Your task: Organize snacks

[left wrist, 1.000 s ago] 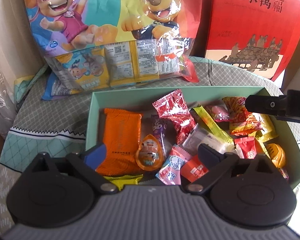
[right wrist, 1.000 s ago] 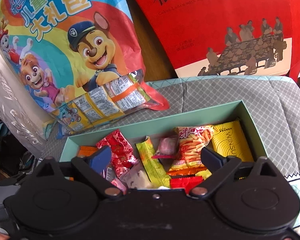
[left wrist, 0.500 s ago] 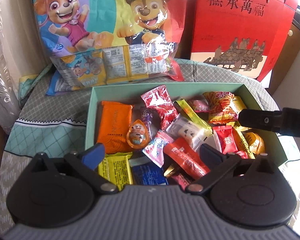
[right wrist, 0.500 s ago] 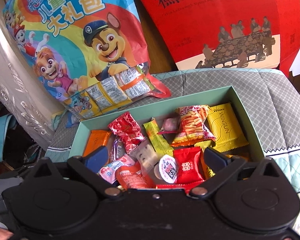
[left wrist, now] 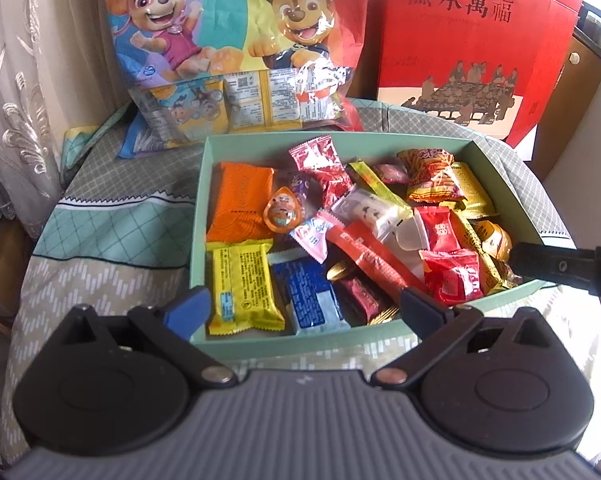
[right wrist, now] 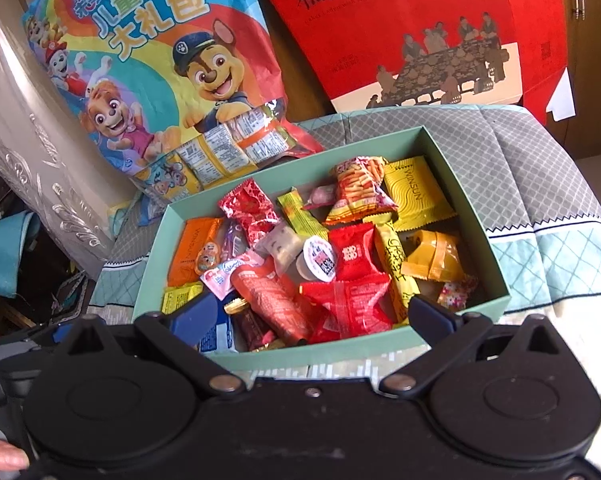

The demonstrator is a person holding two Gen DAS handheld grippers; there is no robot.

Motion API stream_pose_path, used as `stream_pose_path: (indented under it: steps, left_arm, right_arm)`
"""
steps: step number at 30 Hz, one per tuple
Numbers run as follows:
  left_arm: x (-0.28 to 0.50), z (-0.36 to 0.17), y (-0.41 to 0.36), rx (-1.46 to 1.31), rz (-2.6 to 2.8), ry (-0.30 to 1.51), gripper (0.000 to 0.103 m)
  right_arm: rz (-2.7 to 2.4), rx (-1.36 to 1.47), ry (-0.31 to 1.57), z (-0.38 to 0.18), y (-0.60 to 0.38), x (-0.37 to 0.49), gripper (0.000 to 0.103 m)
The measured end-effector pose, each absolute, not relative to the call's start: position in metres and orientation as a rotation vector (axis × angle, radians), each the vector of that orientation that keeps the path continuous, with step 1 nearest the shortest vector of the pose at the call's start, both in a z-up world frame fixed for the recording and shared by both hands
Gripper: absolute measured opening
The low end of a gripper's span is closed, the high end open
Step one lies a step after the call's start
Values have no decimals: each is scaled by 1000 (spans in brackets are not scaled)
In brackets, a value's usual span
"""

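Observation:
A pale green box (left wrist: 300, 345) (right wrist: 320, 355) sits on a cloth-covered table, filled with several loose wrapped snacks. Among them are an orange packet (left wrist: 242, 204), a yellow packet (left wrist: 242, 284), a blue packet (left wrist: 308, 292) and a red packet (right wrist: 356, 252). My left gripper (left wrist: 306, 312) hovers over the box's near wall, open and empty. My right gripper (right wrist: 314, 318) hangs over the same near wall, also open and empty. One black finger of the right gripper (left wrist: 560, 268) reaches in over the box's right corner.
A large cartoon snack bag (left wrist: 236, 40) (right wrist: 148, 80) leans behind the box. A red gift bag (left wrist: 472, 40) (right wrist: 400, 20) stands at the back right. A curtain (left wrist: 16, 100) hangs at the left. A hand (right wrist: 0, 456) shows at the bottom left.
Both grippers have drawn back and up from the box, so its near wall and more snacks now show. Both stayed open and empty.

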State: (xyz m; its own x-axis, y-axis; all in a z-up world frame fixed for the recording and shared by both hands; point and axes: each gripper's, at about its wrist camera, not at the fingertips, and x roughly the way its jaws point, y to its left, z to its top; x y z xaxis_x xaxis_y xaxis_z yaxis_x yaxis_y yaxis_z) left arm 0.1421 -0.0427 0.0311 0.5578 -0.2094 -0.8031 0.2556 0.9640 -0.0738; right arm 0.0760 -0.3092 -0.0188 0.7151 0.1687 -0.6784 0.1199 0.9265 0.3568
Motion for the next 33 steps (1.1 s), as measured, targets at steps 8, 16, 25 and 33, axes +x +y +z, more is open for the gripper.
stream_pose_path:
  steps: [8, 16, 25, 33]
  left_arm:
    - [122, 24, -28, 35, -240, 964, 103]
    - [110, 11, -17, 28, -209, 992, 103]
    - [103, -6, -13, 32, -193, 1028, 103]
    - [103, -9, -12, 35, -190, 1037, 103]
  right_arm:
    - [11, 381, 808, -26, -308, 48, 103]
    - [-15, 389, 839, -39, -312, 31, 103]
    - [-38, 395, 880, -56, -313, 24, 103]
    - [-44, 377, 895, -60, -309, 24, 103]
